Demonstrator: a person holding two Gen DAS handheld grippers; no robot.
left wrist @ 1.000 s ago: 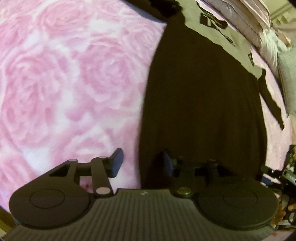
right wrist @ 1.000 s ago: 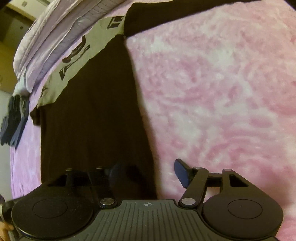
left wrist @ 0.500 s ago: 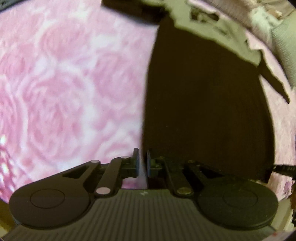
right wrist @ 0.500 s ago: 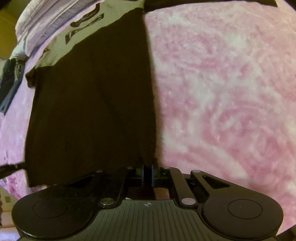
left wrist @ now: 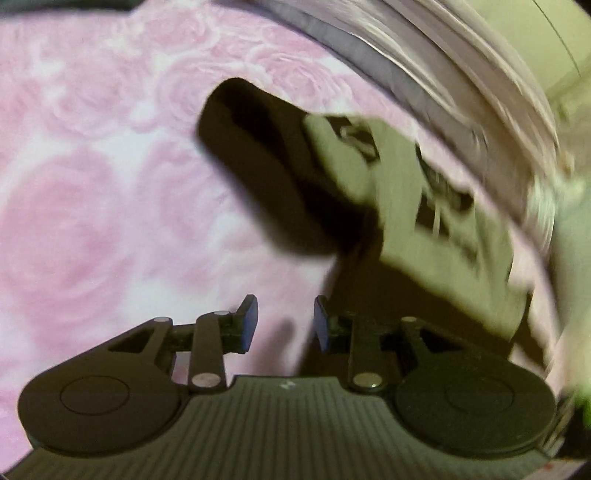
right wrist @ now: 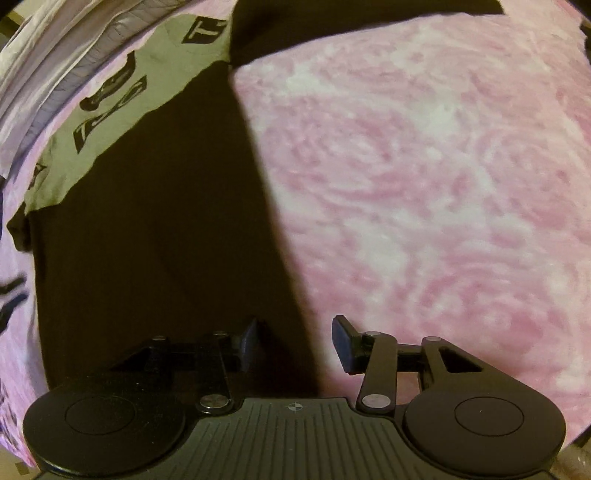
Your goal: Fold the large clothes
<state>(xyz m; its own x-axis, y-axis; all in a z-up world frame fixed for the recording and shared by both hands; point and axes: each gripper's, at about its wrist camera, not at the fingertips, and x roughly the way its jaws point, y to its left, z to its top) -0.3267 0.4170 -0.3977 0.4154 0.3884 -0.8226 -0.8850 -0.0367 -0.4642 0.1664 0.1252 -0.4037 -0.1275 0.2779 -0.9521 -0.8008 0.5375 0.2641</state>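
- The shirt (right wrist: pixel 155 229) lies flat on the pink rose-patterned bedspread (right wrist: pixel 424 192), ahead and to the left of my right hand-held gripper (right wrist: pixel 295 345). Its long axis runs straight away from me, hem nearest and the grey printed chest panel (right wrist: pixel 122 110) at the far end.
- One black sleeve (right wrist: pixel 351 22) sticks out sideways across the far end, cut off by the top of the right wrist view.
- My right hand-held gripper has just been opening: the jaws stand apart with the shirt's near right edge beneath the gap, and neither pad presses on the cloth.
- From my left hand-held gripper (left wrist: pixel 284 321) the shirt (left wrist: pixel 424 280) is ahead and to the right, and its other black sleeve (left wrist: pixel 266 177) reaches away up and to the left.
- My left hand-held gripper has also just been opening; the gap shows only bedspread (left wrist: pixel 92 184), and the right finger (left wrist: pixel 320 321) sits just at the shirt's dark edge.
- The left wrist view is badly smeared, so the print on the grey panel (left wrist: pixel 436 206) is unreadable there.
- The striped bedding (left wrist: pixel 461 74) beyond the shirt is blurred too.
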